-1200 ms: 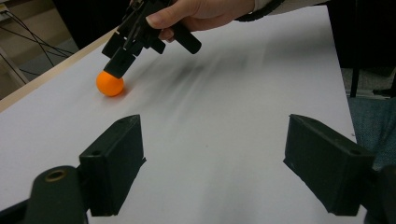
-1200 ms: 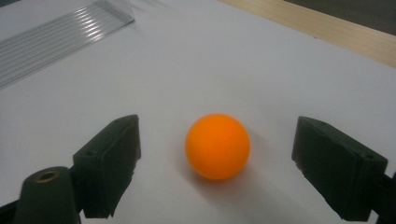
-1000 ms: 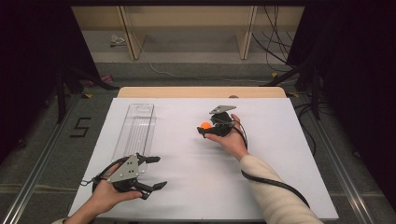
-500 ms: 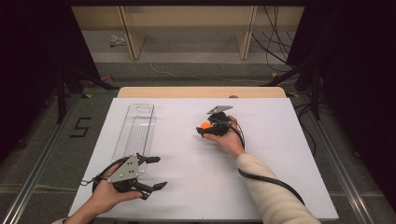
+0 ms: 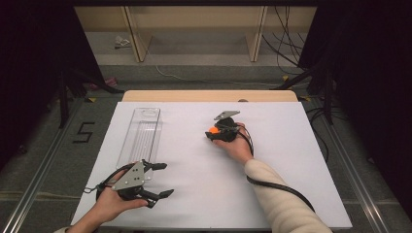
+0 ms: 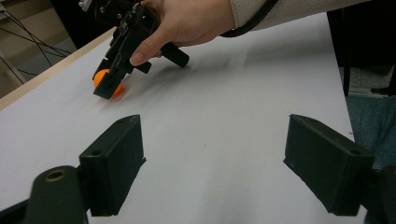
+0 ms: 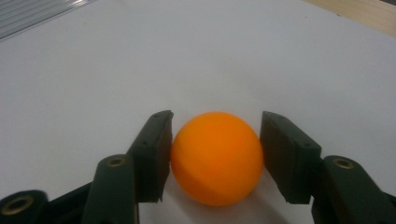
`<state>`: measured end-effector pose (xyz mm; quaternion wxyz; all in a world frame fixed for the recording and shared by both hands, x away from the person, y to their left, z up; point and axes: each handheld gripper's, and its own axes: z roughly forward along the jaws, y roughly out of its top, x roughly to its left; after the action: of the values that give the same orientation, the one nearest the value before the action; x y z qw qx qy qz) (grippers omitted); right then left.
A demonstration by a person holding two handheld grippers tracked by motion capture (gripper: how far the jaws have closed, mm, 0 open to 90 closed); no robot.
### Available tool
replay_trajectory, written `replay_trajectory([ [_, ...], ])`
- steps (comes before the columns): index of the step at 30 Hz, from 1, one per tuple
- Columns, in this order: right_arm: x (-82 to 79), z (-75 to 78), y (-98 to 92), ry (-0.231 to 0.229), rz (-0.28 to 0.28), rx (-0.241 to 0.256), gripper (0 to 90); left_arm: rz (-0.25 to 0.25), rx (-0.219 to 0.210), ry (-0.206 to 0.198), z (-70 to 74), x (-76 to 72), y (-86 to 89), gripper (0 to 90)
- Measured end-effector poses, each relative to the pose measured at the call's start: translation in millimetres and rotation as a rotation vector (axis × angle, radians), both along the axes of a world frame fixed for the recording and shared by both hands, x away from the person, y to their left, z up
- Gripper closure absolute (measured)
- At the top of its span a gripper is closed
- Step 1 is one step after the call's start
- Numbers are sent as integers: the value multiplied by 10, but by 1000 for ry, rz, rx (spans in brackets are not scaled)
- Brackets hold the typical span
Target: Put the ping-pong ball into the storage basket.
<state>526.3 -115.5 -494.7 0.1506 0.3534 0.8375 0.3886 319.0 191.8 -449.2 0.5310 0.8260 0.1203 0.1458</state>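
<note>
An orange ball [image 5: 212, 130] rests on the white table [image 5: 282, 165] just right of centre. My right gripper [image 5: 212, 132] has its two black jaws on either side of the ball [image 7: 215, 156], pressed against it, so it is shut on the ball. In the left gripper view the ball [image 6: 101, 77] peeks out behind the right gripper's [image 6: 110, 87] jaw, under the person's hand [image 6: 187, 21]. My left gripper [image 5: 165, 179] is held near the front left of the table, with its jaws wide apart and nothing between them [image 6: 212, 149].
A long clear plastic tray [image 5: 141, 136] lies lengthwise on the table's left side, its near end beside the left gripper; its ribbed edge [image 7: 28, 14] shows top left in the right gripper view. A wooden strip [image 5: 209, 95] borders the table's far edge.
The right hand and gripper have shifted only slightly around the ball. The left gripper has stayed where it was, still open.
</note>
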Motion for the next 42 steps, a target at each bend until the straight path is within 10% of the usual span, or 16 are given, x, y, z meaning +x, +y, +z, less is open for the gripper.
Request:
replay_trajectory([
  [42,-133,290,35,-70,30,48,513,-6,2,2,2,-5,-6,193],
])
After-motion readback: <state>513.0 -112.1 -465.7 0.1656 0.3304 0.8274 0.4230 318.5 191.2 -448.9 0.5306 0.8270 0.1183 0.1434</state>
